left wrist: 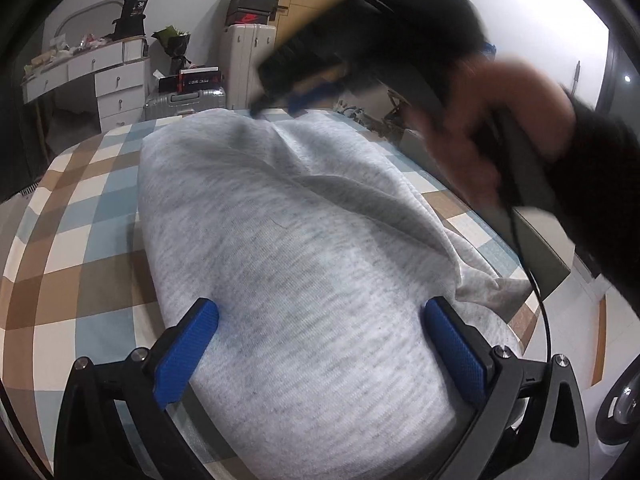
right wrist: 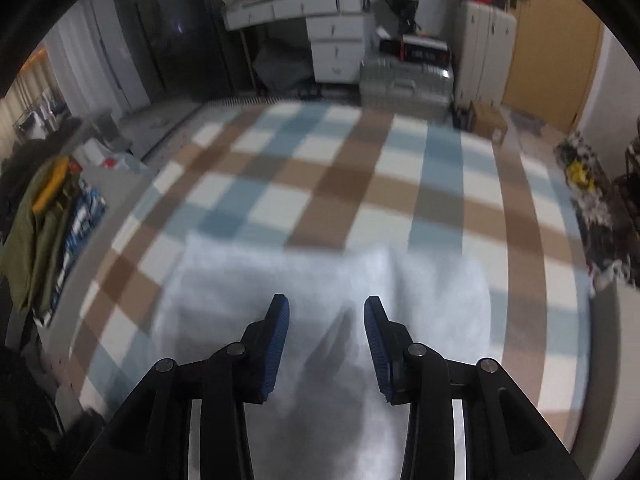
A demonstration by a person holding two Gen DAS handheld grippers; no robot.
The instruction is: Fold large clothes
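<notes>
Fingers spread wide on the left gripper (left wrist: 320, 316), hovering over the grey garment (left wrist: 280, 240) folded on the checked bedspread (left wrist: 80, 216). Up at one o'clock, the right gripper (right wrist: 326, 308), jaws parted, empty, blurs above the cloth's far end.

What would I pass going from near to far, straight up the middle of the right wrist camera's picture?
The right gripper, its blue pads apart with nothing between them → the grey garment lying on the bed → the checked bedsheet → the silver suitcase on the floor → the white drawers.
</notes>
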